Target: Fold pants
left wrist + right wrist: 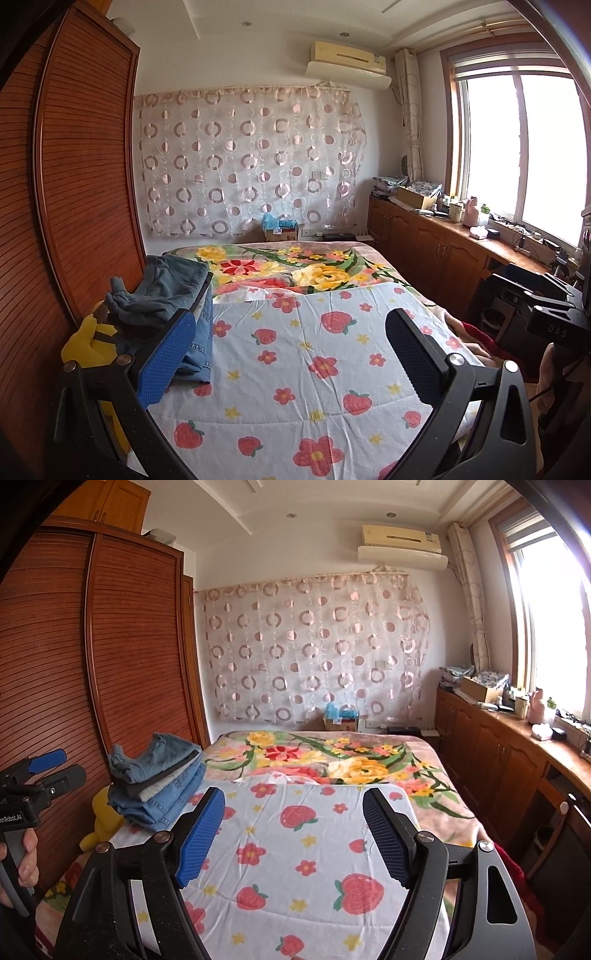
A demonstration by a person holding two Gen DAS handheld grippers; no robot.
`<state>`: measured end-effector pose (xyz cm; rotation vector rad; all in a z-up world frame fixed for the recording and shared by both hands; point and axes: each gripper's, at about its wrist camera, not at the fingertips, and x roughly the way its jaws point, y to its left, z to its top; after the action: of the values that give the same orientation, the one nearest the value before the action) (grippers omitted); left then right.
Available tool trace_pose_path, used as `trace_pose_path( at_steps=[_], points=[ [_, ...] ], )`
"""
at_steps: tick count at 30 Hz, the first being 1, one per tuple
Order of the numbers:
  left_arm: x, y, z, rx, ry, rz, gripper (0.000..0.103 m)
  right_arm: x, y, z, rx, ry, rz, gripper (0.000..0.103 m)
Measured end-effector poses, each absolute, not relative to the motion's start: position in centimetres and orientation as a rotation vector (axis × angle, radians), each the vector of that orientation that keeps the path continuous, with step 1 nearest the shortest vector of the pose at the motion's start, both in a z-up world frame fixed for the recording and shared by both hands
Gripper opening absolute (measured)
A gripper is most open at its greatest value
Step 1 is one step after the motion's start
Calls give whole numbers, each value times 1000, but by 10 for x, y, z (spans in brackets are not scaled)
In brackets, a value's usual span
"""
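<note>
While over quilt (295,849), both grippers (291,354) (293,834) level, jaws wide.

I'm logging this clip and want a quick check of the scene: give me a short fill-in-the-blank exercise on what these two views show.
1. The stack of folded pants lies at the bed's ____ edge, beside the wardrobe.
2. Both the left tongs and the right tongs are ____, holding nothing.
3. The white quilt under the tongs is printed with flowers and ____.
4. A ____ plush toy sits beside the stack.

Missing words: left; open; strawberries; yellow
</note>
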<state>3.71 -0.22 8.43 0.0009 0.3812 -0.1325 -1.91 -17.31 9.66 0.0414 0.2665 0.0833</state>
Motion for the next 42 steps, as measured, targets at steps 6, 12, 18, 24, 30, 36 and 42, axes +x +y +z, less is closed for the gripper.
trace_pose_path(
  at_steps=[6, 12, 18, 24, 30, 36, 42],
  points=[
    [37, -2, 83, 4, 383, -129, 103, -16, -180, 95, 44, 269, 89, 79],
    [37, -2, 83, 3, 382, -129, 103, -15, -184, 95, 43, 269, 87, 79],
    [35, -2, 83, 3, 383, -124, 103, -13, -186, 96, 41, 267, 87, 80],
    [36, -2, 83, 4, 381, -122, 103, -12, -189, 96, 42, 268, 90, 80],
    [36, -2, 83, 5, 381, -123, 103, -13, -188, 96, 41, 267, 89, 80],
    [36, -2, 83, 4, 380, -122, 103, -13, -187, 96, 40, 265, 91, 80],
    [36, -2, 83, 5, 380, -123, 103, -13, -188, 96, 40, 261, 94, 80]
  ],
)
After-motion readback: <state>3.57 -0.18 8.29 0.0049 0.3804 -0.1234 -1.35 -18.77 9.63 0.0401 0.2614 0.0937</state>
